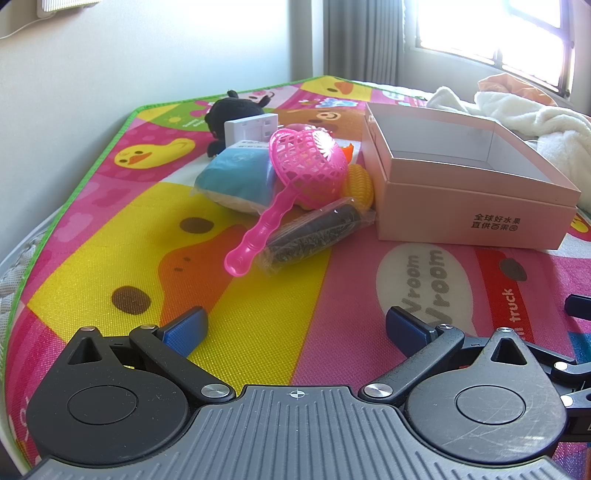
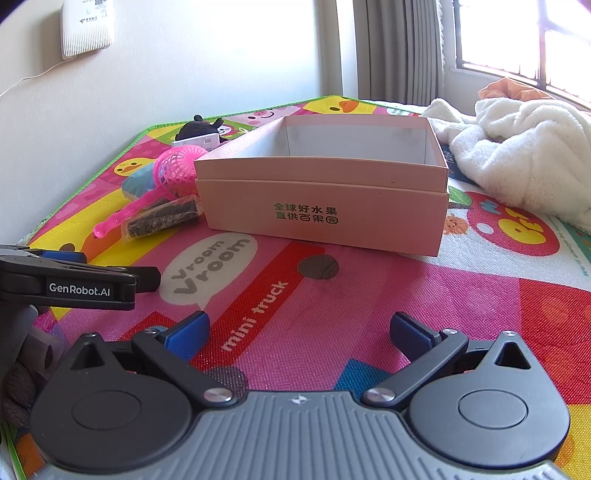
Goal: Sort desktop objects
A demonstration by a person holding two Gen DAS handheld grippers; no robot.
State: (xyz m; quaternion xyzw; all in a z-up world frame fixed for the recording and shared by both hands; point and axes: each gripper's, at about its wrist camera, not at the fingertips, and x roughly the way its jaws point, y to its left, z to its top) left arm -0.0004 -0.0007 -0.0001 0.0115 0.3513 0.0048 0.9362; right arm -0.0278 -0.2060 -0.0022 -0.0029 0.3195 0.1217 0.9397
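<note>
A pile of small objects lies on the colourful play mat (image 1: 122, 229): a pink toy strainer (image 1: 295, 173), a dark roll in clear wrap (image 1: 314, 232), a blue-and-white packet (image 1: 236, 177), a yellow ridged toy (image 1: 360, 182), a white plate-like part (image 1: 251, 127) and a black plush (image 1: 229, 110). Right of the pile stands an empty pink cardboard box (image 1: 472, 206). My left gripper (image 1: 295, 325) is open, well short of the pile, with nothing between its fingers. My right gripper (image 2: 299, 332) is open over the mat in front of the box (image 2: 325, 218), also holding nothing.
A white fluffy blanket (image 2: 524, 155) lies bunched right of the box near the window. A wall runs along the mat's left edge, with a white device (image 2: 86, 26) mounted on it. The left gripper's body (image 2: 74, 284) shows at the left of the right wrist view.
</note>
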